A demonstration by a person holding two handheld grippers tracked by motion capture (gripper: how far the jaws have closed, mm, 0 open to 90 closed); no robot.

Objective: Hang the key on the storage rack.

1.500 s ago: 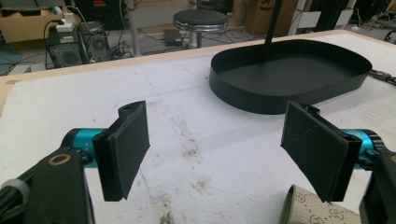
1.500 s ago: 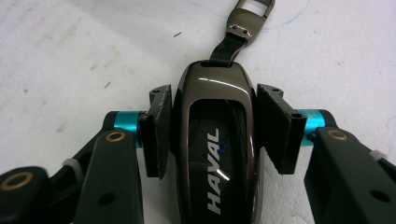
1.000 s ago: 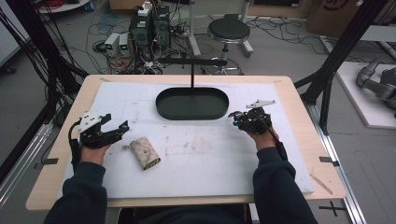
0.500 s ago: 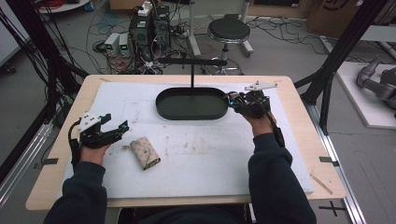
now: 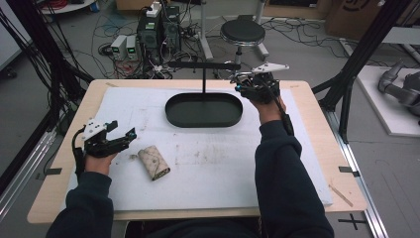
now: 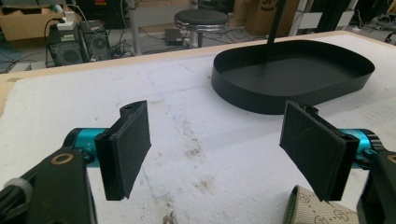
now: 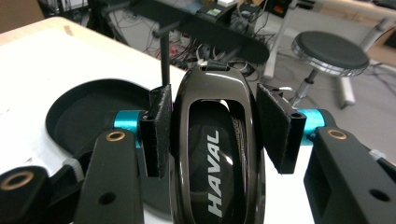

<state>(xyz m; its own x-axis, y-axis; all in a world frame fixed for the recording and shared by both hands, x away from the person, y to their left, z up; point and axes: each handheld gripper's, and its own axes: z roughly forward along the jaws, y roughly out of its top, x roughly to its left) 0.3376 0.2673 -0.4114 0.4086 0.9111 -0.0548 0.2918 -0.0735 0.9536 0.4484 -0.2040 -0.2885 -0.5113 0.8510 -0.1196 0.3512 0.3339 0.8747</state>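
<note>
From the high view, the person's right forearm stretches forward across the white mat (image 5: 223,173) on the table (image 5: 317,129), with the right claw (image 5: 246,85) raised at the far right end of the black oval tray (image 5: 203,110). The left hand rests low at the mat's near left, its left claw (image 5: 124,136) pointing toward a rolled beige pouch (image 5: 153,162) lying just beside it.

In the left gripper view, the left claw (image 6: 215,154) stands wide open with nothing between its pads. The pouch (image 6: 310,210) peeks in under the right-hand pad, and the tray (image 6: 289,74) sits farther off.

In the right gripper view, the right claw (image 7: 212,135) is clamped on a glossy black car key fob (image 7: 215,154), pads pressing both sides. The fob stands lengthwise along the jaws, marked "HAVAL" in silver letters, above the tray (image 7: 93,116).
</note>
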